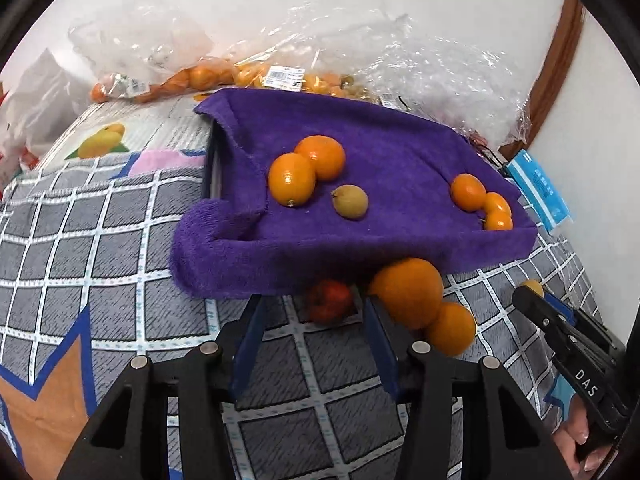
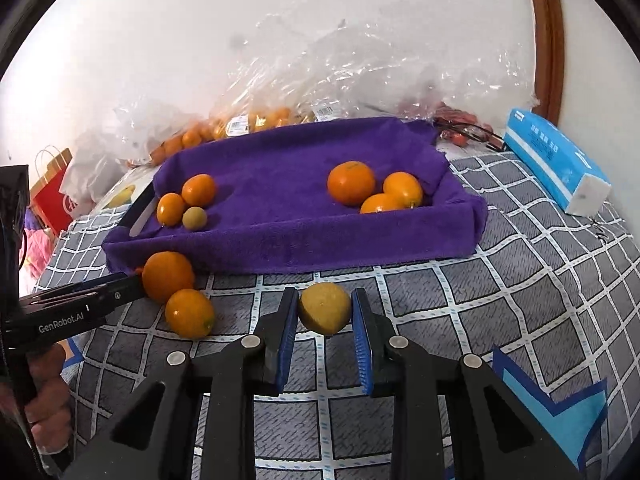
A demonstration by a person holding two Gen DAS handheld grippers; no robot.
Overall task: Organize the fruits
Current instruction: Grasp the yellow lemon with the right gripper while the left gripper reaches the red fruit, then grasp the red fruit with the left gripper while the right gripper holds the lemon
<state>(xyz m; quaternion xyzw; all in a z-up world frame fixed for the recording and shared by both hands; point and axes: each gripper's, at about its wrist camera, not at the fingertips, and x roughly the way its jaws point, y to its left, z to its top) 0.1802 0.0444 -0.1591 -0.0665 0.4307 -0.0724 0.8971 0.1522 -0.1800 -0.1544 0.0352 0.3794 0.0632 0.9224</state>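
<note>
Your right gripper point(image 2: 325, 312) is clamped on the small round yellow-green fruit point(image 2: 325, 309): both blue finger pads press its sides, and it sits just in front of the near wall of the purple towel-lined tray point(image 2: 280, 248). The tray lies straight ahead of those fingers and above them in the right wrist view, so my read is the next move is lift and carry forward over that wall. The fruit is near round, no long axis to worry about.

Your left gripper point(image 1: 312, 312) is part open with nothing gripped. A small red fruit point(image 1: 329, 300) lies between and just beyond its fingers, tucked against the towel's edge. The large orange point(image 1: 406, 292) touches the outer side of its right finger point(image 1: 380, 340), with a smaller orange point(image 1: 450, 328) just beside it. The left hand is nearer those three.

The tray holds two clusters, one at each end.

The surface is a grey grid-pattern cloth point(image 2: 500, 300), soft, so loose fruit could roll. White wall behind, crumpled clear plastic bags point(image 2: 360, 64) of fruit against it, blue tissue pack point(image 2: 552, 160) at right.
</note>
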